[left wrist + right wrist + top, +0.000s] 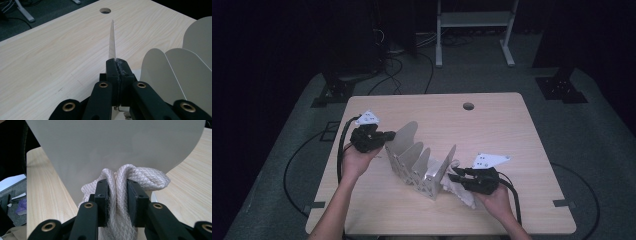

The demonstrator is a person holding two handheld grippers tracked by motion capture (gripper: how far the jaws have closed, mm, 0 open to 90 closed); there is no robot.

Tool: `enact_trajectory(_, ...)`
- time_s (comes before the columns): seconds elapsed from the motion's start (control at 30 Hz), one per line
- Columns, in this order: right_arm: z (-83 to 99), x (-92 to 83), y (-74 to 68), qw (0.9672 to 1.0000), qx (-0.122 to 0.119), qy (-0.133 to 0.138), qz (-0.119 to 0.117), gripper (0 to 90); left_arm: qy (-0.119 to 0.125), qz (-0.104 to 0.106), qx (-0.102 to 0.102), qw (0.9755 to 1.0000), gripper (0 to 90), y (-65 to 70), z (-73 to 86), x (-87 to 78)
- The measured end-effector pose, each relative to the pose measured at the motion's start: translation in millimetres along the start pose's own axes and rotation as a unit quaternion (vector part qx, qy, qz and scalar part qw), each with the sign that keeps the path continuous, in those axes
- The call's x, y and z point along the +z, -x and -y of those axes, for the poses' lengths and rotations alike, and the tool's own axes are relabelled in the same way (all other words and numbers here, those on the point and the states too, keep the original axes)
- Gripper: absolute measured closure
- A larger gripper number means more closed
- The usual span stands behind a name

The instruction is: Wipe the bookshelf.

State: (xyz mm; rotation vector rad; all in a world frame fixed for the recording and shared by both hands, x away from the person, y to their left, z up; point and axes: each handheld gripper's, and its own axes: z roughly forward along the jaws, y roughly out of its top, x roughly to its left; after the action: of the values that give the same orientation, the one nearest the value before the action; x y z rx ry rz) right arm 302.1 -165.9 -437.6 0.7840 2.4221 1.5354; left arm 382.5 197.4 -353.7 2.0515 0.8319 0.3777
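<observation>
The grey metal rack with upright rounded divider plates stands near the middle of the pale wood-grain surface, running diagonally from centre left down toward lower right in the high view. At its left end, the left gripper sits just left of centre, held in a hand that comes up from the bottom edge. In the left gripper view its black jaws are pressed together on the thin edge of one divider plate, which rises as a narrow blade from between the pads at the middle of the frame; further rounded plates fill the right side, and a round cable hole shows in the surface at the top.

Moving right, the cream quilted cloth lies bunched against the rack's lower right end, touching it. The right gripper is at lower right of the high view, its grey three-cornered plate on top and the hand behind it. In the right gripper view its jaws are clamped on a thick fold of the cloth at the centre of the frame, with a broad grey plate across the upper part, right behind the cloth.

Beyond the surface, at the top of the high view, a white frame stands on the dark floor.
</observation>
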Motion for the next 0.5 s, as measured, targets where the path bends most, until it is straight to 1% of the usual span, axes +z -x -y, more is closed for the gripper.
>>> enact_trajectory(0.1,-2.3,-2.6,-1.1,1.0,-0.003,0.005,0.0,71.4,-0.002,-0.003,0.0,1.0,89.5,0.8,2.0,-3.6)
enact_trajectory(0.17,-3.7,-5.1,0.5,0.9999,0.0,0.016,0.0,71.5,0.002,-0.004,-0.003,1.0,89.4,1.3,4.5,-5.8)
enact_trajectory(0.3,-1.9,-2.2,2.2,1.0,-0.001,0.005,0.001,71.4,0.008,-0.004,-0.008,0.9999,89.3,1.7,6.7,-7.3)
enact_trajectory(0.33,-5.5,-5.7,1.8,0.9999,-0.005,0.013,0.003,71.4,0.009,-0.006,-0.009,0.9999,89.3,1.7,7.6,-8.0)
enact_trajectory(0.37,-5.5,-5.7,1.8,0.9999,-0.005,0.013,0.003,71.4,0.009,-0.006,-0.009,0.9999,89.3,1.7,7.6,-8.0)
enact_trajectory(0.47,-12.6,-14.7,3.4,0.9993,-0.004,0.035,0.008,71.4,0.016,-0.009,-0.013,0.9997,89.3,3.1,9.6,-8.9)
enact_trajectory(0.5,-12.7,-14.2,4.5,0.9994,-0.003,0.033,0.009,71.4,0.018,-0.009,-0.015,0.9997,89.2,3.2,10.6,-9.4)
